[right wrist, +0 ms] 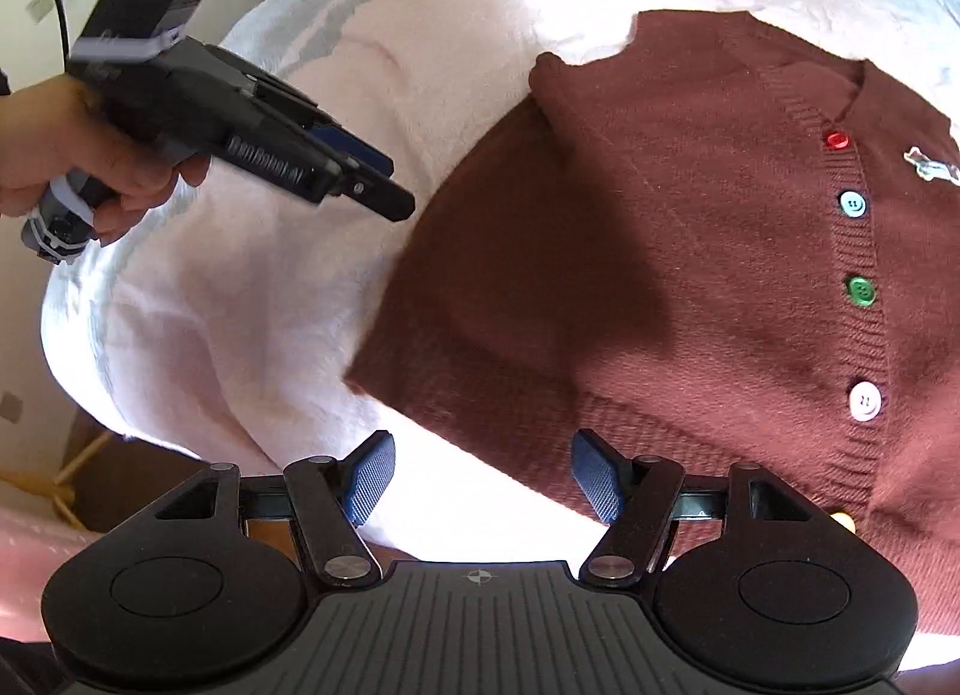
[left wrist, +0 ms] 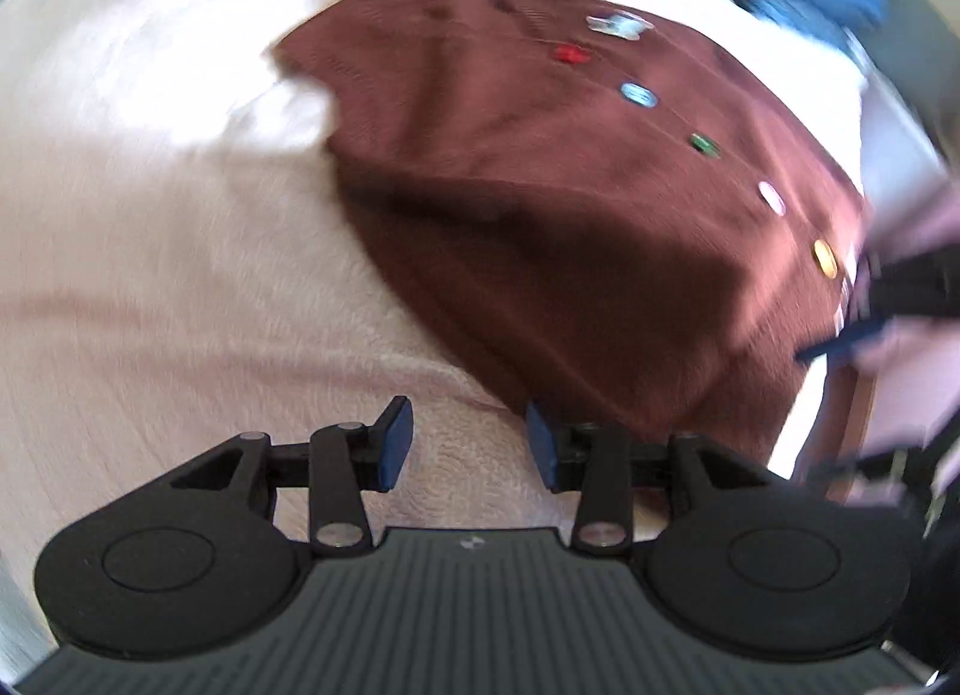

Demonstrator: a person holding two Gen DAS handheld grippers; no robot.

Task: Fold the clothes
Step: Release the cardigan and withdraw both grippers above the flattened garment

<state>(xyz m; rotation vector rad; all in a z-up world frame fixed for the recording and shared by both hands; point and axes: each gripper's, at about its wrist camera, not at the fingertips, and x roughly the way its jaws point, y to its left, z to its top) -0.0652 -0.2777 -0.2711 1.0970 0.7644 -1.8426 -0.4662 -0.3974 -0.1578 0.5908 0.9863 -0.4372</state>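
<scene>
Maroon knit, a buttoned cardigan (right wrist: 660, 251) lies spread flat on a pale fleecy blanket (right wrist: 252, 299), its near sleeve folded in over the body. Down its ribbed placket runs a row of coloured buttons: red (right wrist: 836, 140), teal (right wrist: 852, 204), green (right wrist: 861, 289) and white (right wrist: 864, 401), with a small pale badge (right wrist: 929, 164) just past the placket.

From the right wrist view, the right tool (right wrist: 482, 482) hangs over the near hem with its blue-padded jaws standing well apart and nothing between them; the cardigan's hem lies just ahead of the right-hand pad (right wrist: 594, 482), the blanket ahead of the left-hand one. Ahead and to the left of this tool, a person's hand (right wrist: 90, 155) grips the left tool (right wrist: 372, 182), which points down toward the cardigan's folded side edge (its tips are near the cloth, though contact cannot be told).

From the left wrist view, which is blurred, the left tool (left wrist: 470, 443) shows its jaws partly open and empty over the blanket; the cardigan's edge lies just ahead and to the right of the right-hand pad (left wrist: 543, 443). At the far right edge of that view the other tool appears only as a dark smear.
</scene>
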